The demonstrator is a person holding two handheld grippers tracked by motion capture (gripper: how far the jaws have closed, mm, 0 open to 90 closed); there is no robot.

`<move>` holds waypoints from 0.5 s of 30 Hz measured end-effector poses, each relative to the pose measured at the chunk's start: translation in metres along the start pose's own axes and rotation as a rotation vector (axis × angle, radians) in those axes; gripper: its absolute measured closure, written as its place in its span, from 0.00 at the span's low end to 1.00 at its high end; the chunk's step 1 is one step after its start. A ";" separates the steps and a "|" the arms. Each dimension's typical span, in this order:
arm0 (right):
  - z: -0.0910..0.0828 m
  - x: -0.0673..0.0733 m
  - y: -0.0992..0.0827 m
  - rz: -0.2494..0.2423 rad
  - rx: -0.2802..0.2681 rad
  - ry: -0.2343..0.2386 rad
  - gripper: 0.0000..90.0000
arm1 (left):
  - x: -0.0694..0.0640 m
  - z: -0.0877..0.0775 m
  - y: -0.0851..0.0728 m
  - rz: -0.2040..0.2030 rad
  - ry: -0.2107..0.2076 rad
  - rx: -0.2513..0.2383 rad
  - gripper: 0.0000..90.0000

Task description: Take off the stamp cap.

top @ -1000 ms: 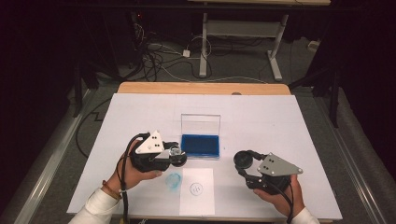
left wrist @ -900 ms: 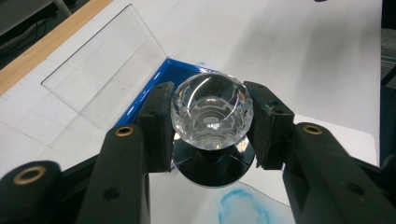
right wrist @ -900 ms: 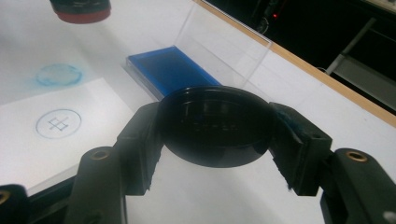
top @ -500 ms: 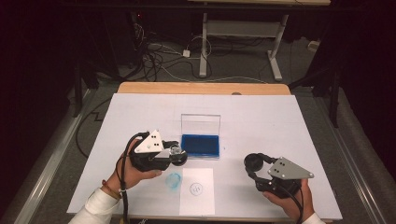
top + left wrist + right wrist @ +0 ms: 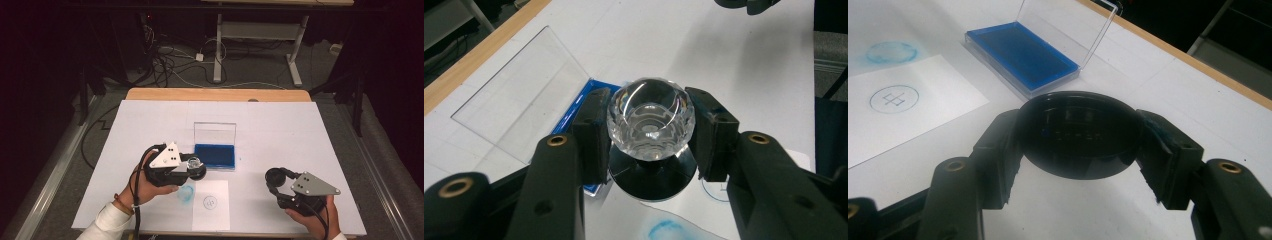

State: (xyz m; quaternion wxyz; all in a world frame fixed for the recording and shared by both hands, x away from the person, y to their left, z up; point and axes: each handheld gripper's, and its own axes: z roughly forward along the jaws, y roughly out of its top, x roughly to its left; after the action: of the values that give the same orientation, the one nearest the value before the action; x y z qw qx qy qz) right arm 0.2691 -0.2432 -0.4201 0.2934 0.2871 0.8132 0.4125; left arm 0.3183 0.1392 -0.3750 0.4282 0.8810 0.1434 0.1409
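My left gripper (image 5: 196, 169) is shut on a stamp with a faceted clear knob (image 5: 651, 120) and a round black base, held just in front of the blue ink pad (image 5: 215, 155). The pad lies in a case whose clear lid (image 5: 215, 132) stands open behind it. My right gripper (image 5: 275, 178), near the table's front right, is shut on a round black cap (image 5: 1080, 135). A white card (image 5: 211, 204) with a blue circular stamped mark (image 5: 209, 202) lies at the front edge between the two grippers. The same mark (image 5: 894, 98) and pad (image 5: 1020, 52) appear in the right gripper view.
A blue ink smudge (image 5: 186, 192) stains the white table cover (image 5: 300, 130) just left of the card, under my left gripper. The wooden table edge (image 5: 215, 94) runs along the back. Cables and a desk frame (image 5: 255, 35) lie on the floor beyond.
My right gripper has carried the black cap to the right and toward the front edge. The left gripper with the stamp has stayed almost still.
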 end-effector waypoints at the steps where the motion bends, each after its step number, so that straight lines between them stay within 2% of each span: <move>1: 0.000 0.000 0.000 0.001 0.000 -0.001 0.43 | -0.001 0.001 0.000 0.000 -0.002 0.000 0.61; 15: 0.001 0.001 -0.002 -0.002 0.013 0.002 0.43 | -0.008 0.009 0.002 0.020 -0.046 0.017 0.61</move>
State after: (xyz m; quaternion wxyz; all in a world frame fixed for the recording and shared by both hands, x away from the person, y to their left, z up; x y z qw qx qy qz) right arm 0.2690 -0.2430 -0.4228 0.2910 0.2877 0.8164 0.4074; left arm 0.3149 0.1285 -0.3803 0.4226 0.8890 0.1259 0.1236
